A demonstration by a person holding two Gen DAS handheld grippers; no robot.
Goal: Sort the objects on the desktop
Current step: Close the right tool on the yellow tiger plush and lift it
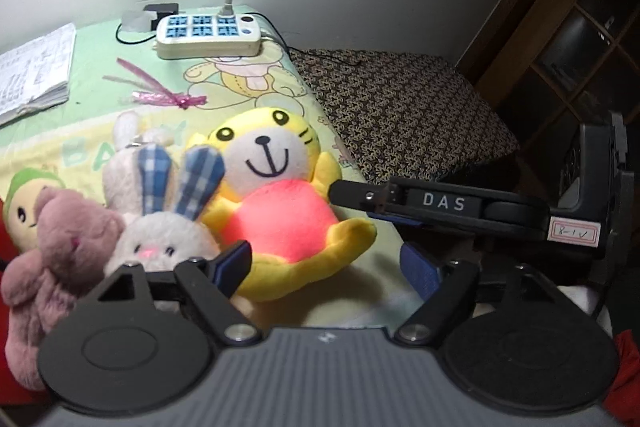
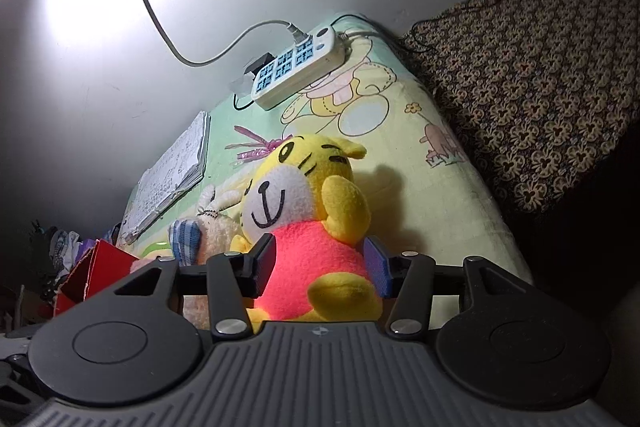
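A yellow tiger plush with a pink belly leans on the green cartoon cloth. In the right wrist view my right gripper has its pads pressed on both sides of the tiger plush at the belly, shut on it. From the left wrist view the right gripper reaches in from the right to the plush's side. My left gripper stands open just in front of the plush, holding nothing. A white rabbit plush with blue plaid ears and a pink plush lie to its left.
A white power strip with cables sits at the back by the wall. An open notebook lies at the left and a pink ribbon mid-cloth. A dark patterned cloth covers the right side. A red box stands at the left.
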